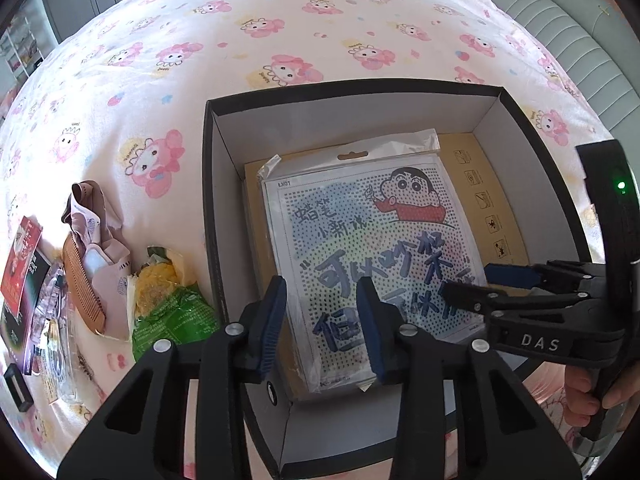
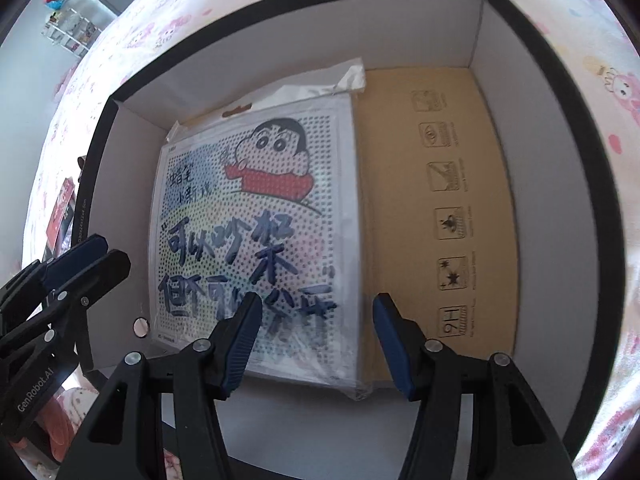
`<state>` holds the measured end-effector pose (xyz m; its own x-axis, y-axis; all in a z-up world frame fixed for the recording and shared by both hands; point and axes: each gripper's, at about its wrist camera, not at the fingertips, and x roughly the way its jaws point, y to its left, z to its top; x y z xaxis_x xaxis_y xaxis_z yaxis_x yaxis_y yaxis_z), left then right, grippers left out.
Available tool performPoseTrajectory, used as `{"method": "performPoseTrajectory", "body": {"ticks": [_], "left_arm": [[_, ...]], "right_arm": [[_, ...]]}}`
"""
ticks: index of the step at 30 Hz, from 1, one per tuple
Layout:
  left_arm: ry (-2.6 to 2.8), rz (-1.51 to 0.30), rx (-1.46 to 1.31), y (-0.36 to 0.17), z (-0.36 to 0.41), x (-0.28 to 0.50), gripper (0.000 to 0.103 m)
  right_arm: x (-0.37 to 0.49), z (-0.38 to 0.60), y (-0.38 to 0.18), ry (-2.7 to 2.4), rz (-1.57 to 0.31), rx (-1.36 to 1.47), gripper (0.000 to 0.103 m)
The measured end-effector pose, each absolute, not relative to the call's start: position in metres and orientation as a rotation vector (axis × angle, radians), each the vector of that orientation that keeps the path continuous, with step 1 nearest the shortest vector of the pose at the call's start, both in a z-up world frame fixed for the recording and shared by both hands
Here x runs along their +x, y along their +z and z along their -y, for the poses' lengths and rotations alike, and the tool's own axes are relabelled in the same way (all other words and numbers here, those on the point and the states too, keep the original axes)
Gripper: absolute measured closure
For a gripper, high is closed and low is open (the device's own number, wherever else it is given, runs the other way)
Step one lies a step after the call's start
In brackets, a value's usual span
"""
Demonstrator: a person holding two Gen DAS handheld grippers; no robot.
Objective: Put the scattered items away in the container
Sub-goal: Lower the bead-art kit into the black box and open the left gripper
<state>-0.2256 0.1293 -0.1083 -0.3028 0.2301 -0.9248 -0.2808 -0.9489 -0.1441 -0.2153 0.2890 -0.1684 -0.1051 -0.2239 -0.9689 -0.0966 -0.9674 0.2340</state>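
Note:
A black box with white inner walls (image 1: 224,200) (image 2: 500,92) sits on the bed. Inside it a cartoon-printed packet in clear plastic (image 1: 360,240) (image 2: 256,220) lies flat on a brown cardboard sheet (image 1: 496,208) (image 2: 432,200). My left gripper (image 1: 322,320) is open and empty above the box's near left edge. My right gripper (image 2: 318,344) is open and empty over the packet's near edge; it also shows in the left wrist view (image 1: 476,284). Scattered left of the box lie a green snack bag (image 1: 168,304), a wooden comb (image 1: 82,280), a pink pouch (image 1: 100,232) and a red-and-black booklet (image 1: 20,276).
The bed sheet (image 1: 280,40) is white with pink cartoon figures. A small black object (image 1: 18,388) and a clear plastic packet (image 1: 56,344) lie at the far left. A grey headboard (image 1: 568,32) is at the right. A shelf (image 2: 68,28) stands in the background.

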Motion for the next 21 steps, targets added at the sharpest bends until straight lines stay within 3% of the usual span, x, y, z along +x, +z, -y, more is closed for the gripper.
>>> {"method": "performPoseTrajectory", "body": {"ticks": [8, 17, 21], "left_arm": [[2.312, -0.012, -1.599, -0.101, -0.116, -0.221, 0.067], [2.295, 0.011, -1.550, -0.099, -0.119, -0.213, 0.067], [2.337, 0.013, -1.473, -0.085, -0.124, -0.194, 0.066]], "right_arm": [[-0.218, -0.267, -0.162, -2.257, 0.304, 1.969, 0.044], [-0.201, -0.297, -0.136, -2.487, 0.374, 1.868, 0.045], [-0.178, -0.289, -0.099, -2.607, 0.258, 1.730, 0.045]]}}
